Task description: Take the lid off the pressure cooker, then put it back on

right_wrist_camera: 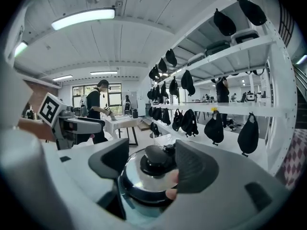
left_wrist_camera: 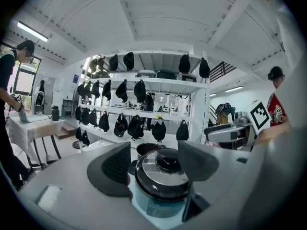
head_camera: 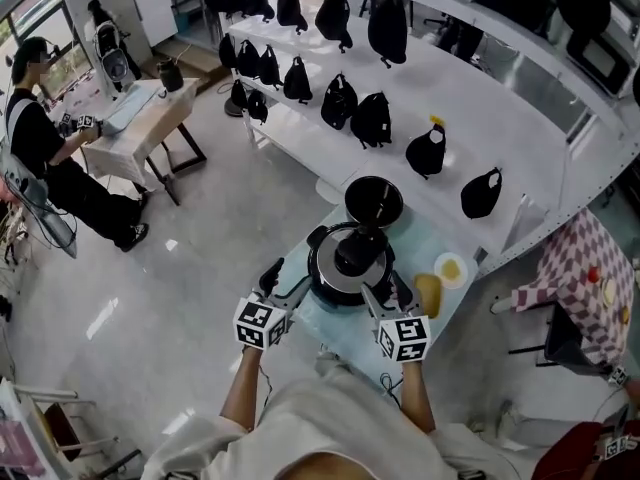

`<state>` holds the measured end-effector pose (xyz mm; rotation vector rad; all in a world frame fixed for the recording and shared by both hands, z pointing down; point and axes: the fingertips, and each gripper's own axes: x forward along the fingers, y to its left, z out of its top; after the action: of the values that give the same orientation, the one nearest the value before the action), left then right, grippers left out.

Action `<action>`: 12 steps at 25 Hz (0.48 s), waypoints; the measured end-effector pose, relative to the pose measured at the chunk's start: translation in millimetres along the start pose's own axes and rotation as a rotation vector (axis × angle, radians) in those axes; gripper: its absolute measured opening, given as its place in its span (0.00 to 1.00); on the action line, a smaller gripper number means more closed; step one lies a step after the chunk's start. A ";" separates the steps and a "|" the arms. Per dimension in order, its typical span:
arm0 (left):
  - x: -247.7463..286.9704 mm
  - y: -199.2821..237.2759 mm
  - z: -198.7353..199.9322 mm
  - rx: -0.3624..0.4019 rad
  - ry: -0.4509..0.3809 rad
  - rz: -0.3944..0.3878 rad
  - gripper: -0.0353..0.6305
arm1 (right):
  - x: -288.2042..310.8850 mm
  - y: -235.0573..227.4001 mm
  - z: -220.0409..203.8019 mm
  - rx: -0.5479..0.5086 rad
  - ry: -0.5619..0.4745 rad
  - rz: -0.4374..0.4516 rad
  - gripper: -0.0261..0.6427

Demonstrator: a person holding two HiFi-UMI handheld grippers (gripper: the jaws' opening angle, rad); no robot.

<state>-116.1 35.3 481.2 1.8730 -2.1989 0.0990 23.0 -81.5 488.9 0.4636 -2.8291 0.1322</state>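
Two wide-open tools, left gripper, right gripper, flanking lidded pressure cooker, seemingly not touching

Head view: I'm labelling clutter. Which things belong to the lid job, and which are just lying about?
Job: pressure cooker, lid, left hand-held gripper, right hand-held gripper.
Lying about: black pot, small plate, black bags.
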 end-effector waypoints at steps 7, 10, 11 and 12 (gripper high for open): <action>69.7 22.3 17.3 0.008 0.019 -0.016 0.49 | 47.9 -50.9 11.3 0.040 0.009 -0.019 0.47; 91.8 27.3 21.7 0.016 0.032 -0.034 0.49 | 61.1 -64.0 11.6 0.058 0.012 -0.030 0.47; 98.5 28.3 22.6 0.019 0.038 -0.043 0.49 | 64.1 -67.7 11.9 0.065 0.012 -0.035 0.47; 104.7 28.9 22.9 0.022 0.044 -0.052 0.49 | 66.2 -70.9 11.6 0.075 0.012 -0.042 0.48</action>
<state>-162.6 -65.4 486.6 1.9199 -2.1265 0.1543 -17.2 -169.9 499.5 0.5361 -2.8086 0.2323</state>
